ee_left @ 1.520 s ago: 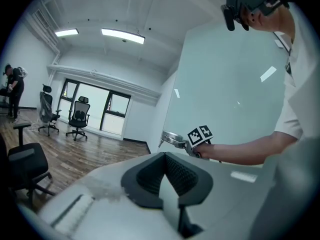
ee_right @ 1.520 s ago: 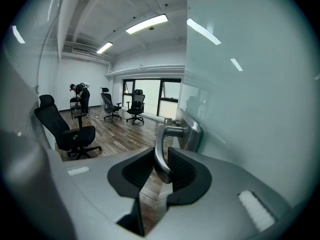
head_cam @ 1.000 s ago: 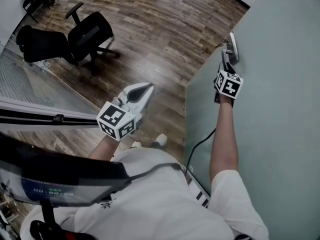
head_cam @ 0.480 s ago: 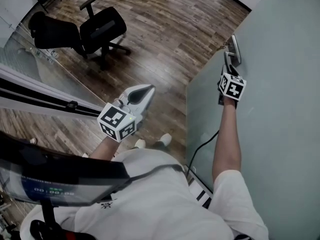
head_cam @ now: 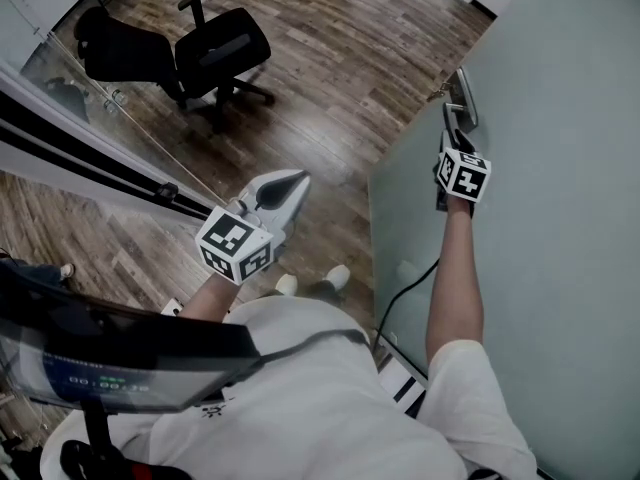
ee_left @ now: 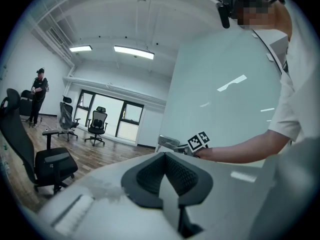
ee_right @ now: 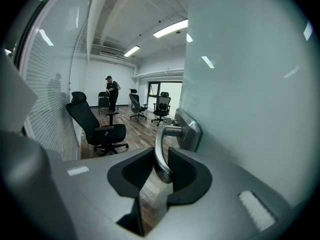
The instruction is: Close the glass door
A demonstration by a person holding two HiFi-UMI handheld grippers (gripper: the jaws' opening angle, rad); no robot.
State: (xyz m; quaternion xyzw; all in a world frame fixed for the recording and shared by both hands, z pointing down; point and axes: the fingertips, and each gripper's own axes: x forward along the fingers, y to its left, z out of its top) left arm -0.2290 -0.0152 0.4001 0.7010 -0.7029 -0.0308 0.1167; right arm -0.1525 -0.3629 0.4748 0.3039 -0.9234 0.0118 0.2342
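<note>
Door edge: the glass door (head_cam: 540, 218) fills the right side of the head view. Its free edge runs down the middle of the frame, and bare wooden floor (head_cam: 330, 58) lies to its left.
Open room: the floor is open from the door edge across to a glass partition (head_cam: 60, 98) on a black track that slants through the left of the frame.
Obstacles: two black office chairs (head_cam: 215, 53) stand at the upper left, beyond the partition line and well apart from the door edge.
Near the edge: the person's shoes (head_cam: 338, 276) are just beside the door's lower edge, and a black cable (head_cam: 400, 298) hangs along the door face beside the right forearm.
Handle: the metal door handle (ee_right: 161, 154) is a lever on a plate by the door's free edge, at the upper right of the head view.
Right gripper (ee_right: 161, 171): clamped on the lever, one pad on each side and the lever's end sunk between them.
Left gripper (ee_left: 167, 176): jaws drawn together on nothing, held over open floor at centre frame, apart from the door.
Background: a person (ee_right: 112, 91) stands far off among more chairs.
</note>
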